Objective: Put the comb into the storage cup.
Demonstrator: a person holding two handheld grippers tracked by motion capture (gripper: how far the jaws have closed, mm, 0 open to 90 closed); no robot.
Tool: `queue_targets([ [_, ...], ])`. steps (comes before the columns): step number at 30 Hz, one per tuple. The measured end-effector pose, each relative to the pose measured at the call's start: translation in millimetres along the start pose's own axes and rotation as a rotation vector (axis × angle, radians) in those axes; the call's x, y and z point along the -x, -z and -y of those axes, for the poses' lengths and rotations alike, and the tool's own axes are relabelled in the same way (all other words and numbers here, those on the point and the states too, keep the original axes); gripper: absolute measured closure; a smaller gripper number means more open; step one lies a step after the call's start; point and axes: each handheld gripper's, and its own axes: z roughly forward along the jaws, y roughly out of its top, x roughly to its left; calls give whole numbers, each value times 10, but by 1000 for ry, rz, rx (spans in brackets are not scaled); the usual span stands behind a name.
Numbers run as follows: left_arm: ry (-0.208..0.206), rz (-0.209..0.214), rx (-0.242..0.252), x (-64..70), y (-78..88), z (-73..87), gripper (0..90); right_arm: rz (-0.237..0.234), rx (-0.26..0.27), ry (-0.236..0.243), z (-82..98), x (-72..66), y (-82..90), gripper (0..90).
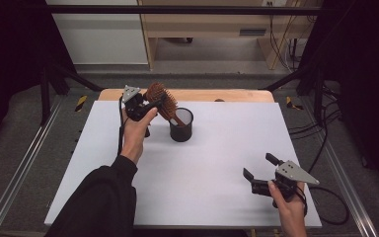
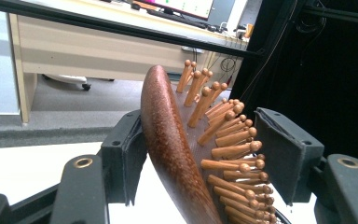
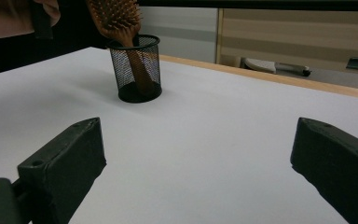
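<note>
Nearest the high camera, the right gripper (image 1: 259,175) hovers low over the near right corner of the white table (image 1: 227,148), jaws spread wide with nothing between them. Far across the table, the left gripper (image 1: 150,104) has its jaws around the head of a wooden hairbrush (image 1: 162,100); in the left gripper view one pad lies against the smooth back while the other stands just off the bristle tips, so I cannot tell whether the pinch is firm. The brush's handle stands tilted inside a black mesh cup (image 1: 181,126) near the far middle of the table. The brush looks light and stiff, its polished back probably slippery and its pegs slightly yielding, so the narrow handle would likely give a surer hold than the head. The cup seems light and could tip if the handle drags on its rim. Open surface lies all round the cup, with the wooden far edge (image 1: 227,95) close behind it.
</note>
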Motion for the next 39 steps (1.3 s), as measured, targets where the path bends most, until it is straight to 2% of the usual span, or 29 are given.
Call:
queue_targets([
  [11,1,7,-1,-4,3,6,344,-1,-4,-2,2,-4,-3,29],
  [16,-24,8,-16,7,1,22,316,-4,-4,-2,1,-10,-6,29],
  [29,-15,18,-9,1,-5,33,265,-4,-6,-3,3,-11,-7,29],
  [39,6,17,-20,5,-16,40,98,-4,-8,-2,3,-12,-8,29],
])
